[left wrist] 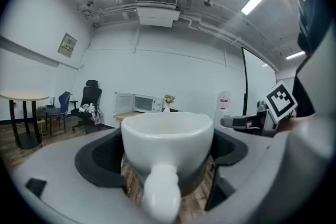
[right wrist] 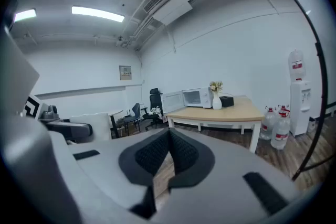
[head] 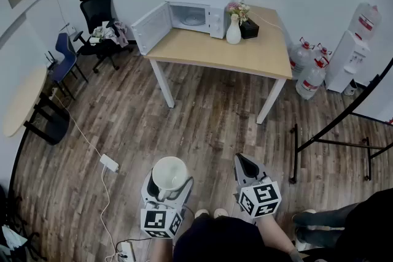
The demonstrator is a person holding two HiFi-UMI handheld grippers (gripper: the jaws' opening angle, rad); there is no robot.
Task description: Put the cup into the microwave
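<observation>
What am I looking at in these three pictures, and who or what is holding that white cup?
There is no robot here: a person carries a two-jaw gripper in each hand. The head view comes from a camera on the person's head, looking down at the room. The other two come from cameras riding on the grippers, looking along their jaws. The left gripper is closed on a white cup, handle toward its camera. The right gripper is shut with nothing in it. Across the room, a wooden table carries a white microwave with its door open, a white vase of flowers and a black box.
</observation>
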